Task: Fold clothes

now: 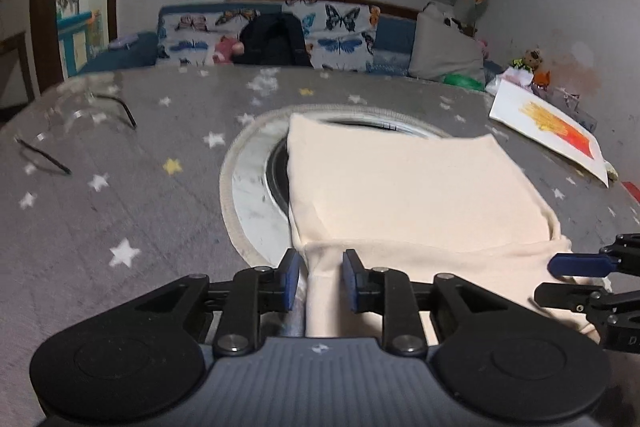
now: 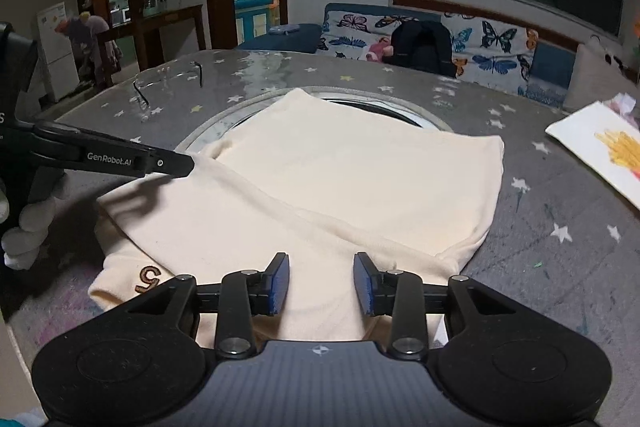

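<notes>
Now the cream garment (image 2: 328,187) lies on the grey star-printed tablecloth (image 1: 120,195), partly over the round turntable (image 1: 248,195) in the middle of the table. It is already doubled at least 1 time: an upper layer lies flat over a lower one, and a seam runs across from left to right. A small brown "5" (image 2: 147,278) shows on the near left corner.

On the far left, a pair of glasses (image 2: 168,83) rests on the cloth, well apart from the garment.

The left gripper (image 1: 320,277) has its jaws at a narrow gap with a raised ridge of fabric standing between them. The pads seem not to press it, so I judge it is not gripped. From the right wrist view only 1 side of this gripper shows, at the left edge of the garment.

The right gripper (image 2: 321,281) stands moderately open over the near edge, holding nothing.

More to the right, a sheet of paper with an orange drawing (image 1: 552,131) lies near the garment's far right corner.

The risk I see is this: if only 1 layer is caught, the fold can slide open. Also, the soft fabric may drag over the turntable rim and wrinkle, and a wide sweep could push the paper.
</notes>
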A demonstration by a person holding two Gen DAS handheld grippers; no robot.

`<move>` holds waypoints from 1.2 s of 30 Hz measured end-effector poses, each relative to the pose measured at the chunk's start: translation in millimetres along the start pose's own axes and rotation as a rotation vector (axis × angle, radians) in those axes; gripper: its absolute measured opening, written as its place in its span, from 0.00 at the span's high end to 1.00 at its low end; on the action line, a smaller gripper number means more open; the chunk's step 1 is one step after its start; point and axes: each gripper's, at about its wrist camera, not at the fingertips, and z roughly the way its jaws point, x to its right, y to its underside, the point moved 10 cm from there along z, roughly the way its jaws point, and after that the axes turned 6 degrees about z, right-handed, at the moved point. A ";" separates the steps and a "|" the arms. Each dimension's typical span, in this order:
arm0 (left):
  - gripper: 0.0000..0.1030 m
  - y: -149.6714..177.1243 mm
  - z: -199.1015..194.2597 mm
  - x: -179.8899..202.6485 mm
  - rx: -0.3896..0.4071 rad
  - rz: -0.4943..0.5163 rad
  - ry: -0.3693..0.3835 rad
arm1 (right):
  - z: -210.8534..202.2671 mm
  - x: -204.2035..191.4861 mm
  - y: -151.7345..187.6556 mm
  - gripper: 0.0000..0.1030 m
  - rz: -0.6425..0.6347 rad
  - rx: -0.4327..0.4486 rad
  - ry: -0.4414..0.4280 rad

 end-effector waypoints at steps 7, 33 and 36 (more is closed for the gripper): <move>0.73 -2.1 -5.1 23.4 0.003 0.103 -0.019 | 3.2 0.9 -1.5 0.60 -0.022 -0.004 0.014; 0.50 61.0 -88.9 65.2 0.057 0.546 0.001 | -75.4 -18.1 48.4 0.51 -0.193 -0.023 -0.014; 0.50 68.9 -87.9 75.8 0.076 0.654 -0.015 | -76.3 -24.0 58.0 0.50 -0.234 -0.035 -0.025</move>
